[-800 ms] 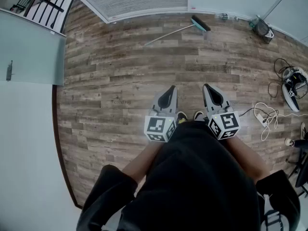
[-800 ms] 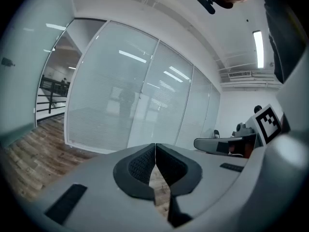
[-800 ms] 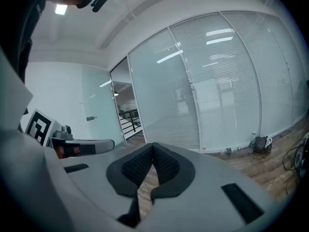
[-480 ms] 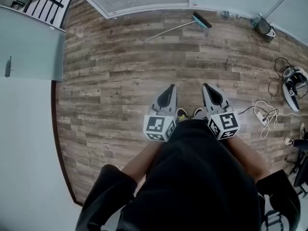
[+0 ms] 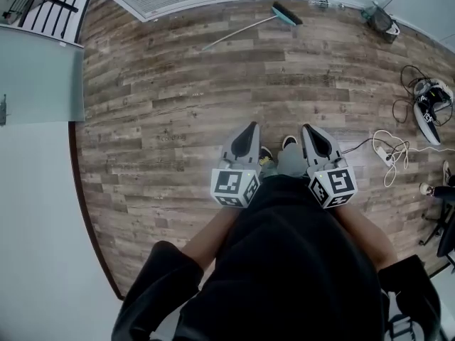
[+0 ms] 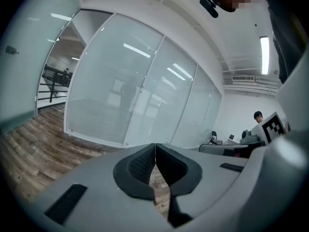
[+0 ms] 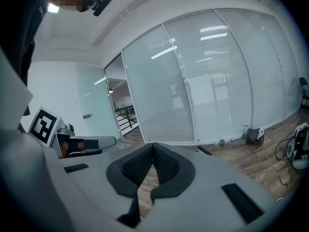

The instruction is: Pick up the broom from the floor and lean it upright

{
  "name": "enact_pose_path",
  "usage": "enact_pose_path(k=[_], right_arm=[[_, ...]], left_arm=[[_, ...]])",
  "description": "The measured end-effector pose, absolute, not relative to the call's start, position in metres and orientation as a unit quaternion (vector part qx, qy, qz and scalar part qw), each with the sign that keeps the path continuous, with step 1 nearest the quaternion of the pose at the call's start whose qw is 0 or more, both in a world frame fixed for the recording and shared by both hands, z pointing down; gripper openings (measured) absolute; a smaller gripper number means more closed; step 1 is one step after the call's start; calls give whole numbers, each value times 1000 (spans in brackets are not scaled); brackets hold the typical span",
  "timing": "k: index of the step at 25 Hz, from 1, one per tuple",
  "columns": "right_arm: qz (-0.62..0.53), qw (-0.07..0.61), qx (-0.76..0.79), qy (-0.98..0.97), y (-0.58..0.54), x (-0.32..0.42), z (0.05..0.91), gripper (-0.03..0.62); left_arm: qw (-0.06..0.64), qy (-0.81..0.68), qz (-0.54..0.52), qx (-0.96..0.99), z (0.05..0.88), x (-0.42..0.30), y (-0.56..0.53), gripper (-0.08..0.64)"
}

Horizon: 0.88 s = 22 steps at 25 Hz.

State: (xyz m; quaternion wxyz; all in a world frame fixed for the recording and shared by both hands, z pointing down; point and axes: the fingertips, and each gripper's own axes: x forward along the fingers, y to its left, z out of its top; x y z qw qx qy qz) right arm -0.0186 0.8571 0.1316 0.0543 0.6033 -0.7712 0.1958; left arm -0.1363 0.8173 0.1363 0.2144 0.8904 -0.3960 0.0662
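Stepping forward, the person had brought a shoe [image 5: 288,143] up between the two grippers, and the broom [image 5: 284,13] sat nearer the head view's top edge. The left gripper [image 5: 249,130] and right gripper [image 5: 311,131] each had jaws pressed together on nothing. The broom lay flat on the wood floor [image 5: 178,119], well ahead of both jaw tips.

left gripper [image 6: 155,149]: jaws together, empty | beyond: glass wall [image 6: 145,95], wood floor [image 6: 29,144]
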Motion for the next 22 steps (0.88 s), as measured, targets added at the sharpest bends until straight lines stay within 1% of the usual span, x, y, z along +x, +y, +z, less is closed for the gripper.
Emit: enact_pose_path(k=[6,13,22], right_arm=[[213,56,619,-754,867,7,137,14],[221,61,619,-751,836,32,139,14],[227,40,616,-753,778,62,136,14]], left_arm=[[239,-390,76,886,148,-117,819,23],[251,-398,94,877,157,-101,787,23],[235,-413,103,874,153,-80,728,23]])
